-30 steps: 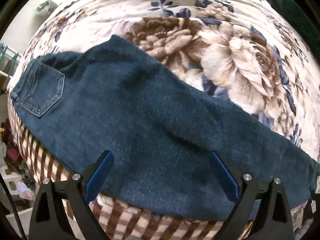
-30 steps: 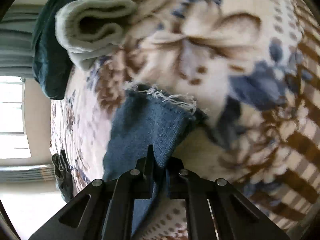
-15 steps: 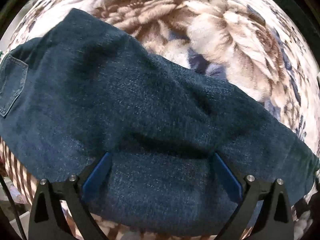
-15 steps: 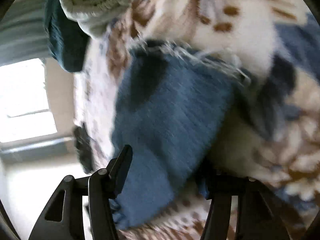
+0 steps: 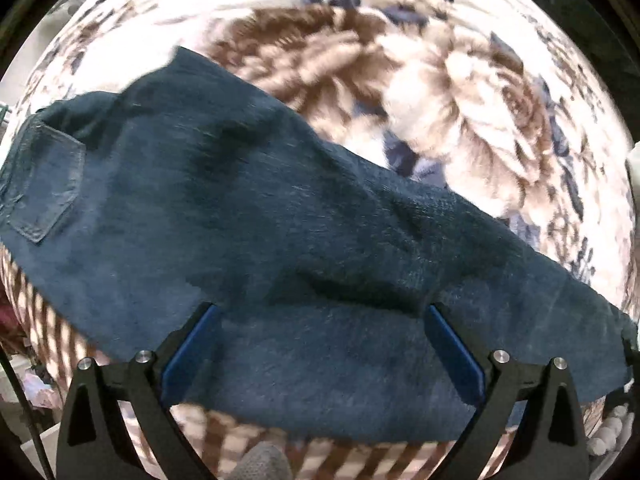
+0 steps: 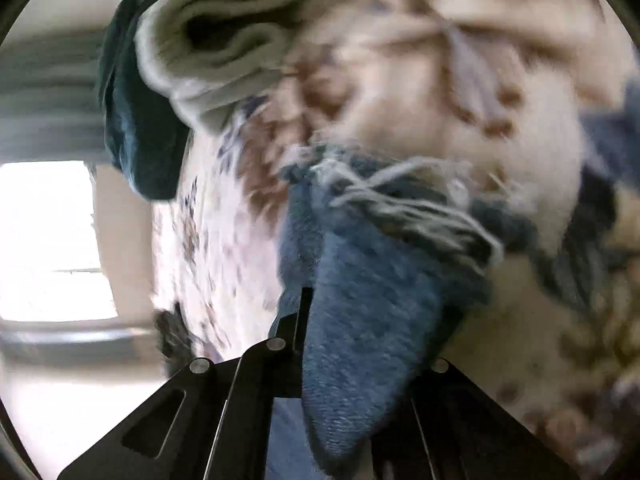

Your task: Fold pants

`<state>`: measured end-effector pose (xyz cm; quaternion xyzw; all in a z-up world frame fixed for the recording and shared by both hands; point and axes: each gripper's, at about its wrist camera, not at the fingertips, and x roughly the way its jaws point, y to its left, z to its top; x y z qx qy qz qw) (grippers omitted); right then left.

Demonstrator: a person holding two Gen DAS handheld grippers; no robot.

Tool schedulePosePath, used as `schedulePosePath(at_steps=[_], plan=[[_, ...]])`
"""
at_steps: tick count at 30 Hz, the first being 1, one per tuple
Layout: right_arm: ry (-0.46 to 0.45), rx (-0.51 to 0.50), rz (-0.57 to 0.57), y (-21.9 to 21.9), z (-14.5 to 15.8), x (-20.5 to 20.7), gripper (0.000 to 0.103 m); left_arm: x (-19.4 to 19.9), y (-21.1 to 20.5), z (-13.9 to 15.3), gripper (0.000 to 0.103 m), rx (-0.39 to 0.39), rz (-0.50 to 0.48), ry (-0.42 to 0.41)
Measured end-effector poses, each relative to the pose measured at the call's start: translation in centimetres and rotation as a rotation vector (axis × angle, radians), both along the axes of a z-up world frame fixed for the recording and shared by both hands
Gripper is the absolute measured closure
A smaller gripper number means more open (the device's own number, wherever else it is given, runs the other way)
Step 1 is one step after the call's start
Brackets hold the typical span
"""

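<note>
Right gripper is clamped on the dark blue denim jeans near the frayed hem; left gripper jaws are apart over the leg. I'd pull it taut before folding.

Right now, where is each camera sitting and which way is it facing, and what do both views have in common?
Left wrist: sits on the left claw, looking straight down at the jeans spread over a floral blanket; its blue-padded fingers stand wide apart.
Right wrist: sits on the right claw, angled down across the bed toward a folded towel and window; its black jaws are shut on the frayed jeans hem.
Shared: the jeans and blanket.
</note>
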<state>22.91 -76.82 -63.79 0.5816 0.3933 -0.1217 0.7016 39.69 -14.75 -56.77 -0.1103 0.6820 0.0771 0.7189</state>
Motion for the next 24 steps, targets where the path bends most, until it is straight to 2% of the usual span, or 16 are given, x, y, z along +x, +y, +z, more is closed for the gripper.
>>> schedulePosePath(at_steps=[3,5,7,10,14,16,19,22,24], plan=[[0.022,-0.121,0.063,2.3,4.1,1.1,0.098,-0.6,0.9,1.4,0.0,0.021,0.0,-0.002],[0.036,-0.206,0.097,4.6,6.8,2.3,0.098,-1.1,2.0,1.6,0.0,0.086,-0.011,0.062],[0.044,-0.276,0.127,7.4,9.0,3.3,0.098,-1.5,3.6,1.4,0.0,0.111,-0.012,0.116],[0.044,-0.338,0.158,13.3,11.7,4.6,0.098,-2.3,6.7,2.4,0.0,0.079,-0.005,0.118],[0.05,-0.413,0.232,23.0,13.4,6.1,0.098,-3.4,12.0,4.7,0.0,0.051,0.0,0.102],[0.05,-0.424,0.299,28.3,12.9,7.6,0.098,-3.9,14.9,5.9,0.0,0.037,0.019,0.085],[0.065,-0.514,0.451,38.0,11.7,9.4,0.098,-4.7,19.6,7.4,0.0,0.037,0.044,0.059],[0.068,-0.629,0.629,48.4,9.8,10.3,0.098,-5.3,26.4,8.4,0.0,0.074,0.068,0.021],[0.08,-0.689,0.742,54.8,7.9,10.4,0.098,-5.3,28.8,8.3,0.0,0.094,0.083,0.007]])
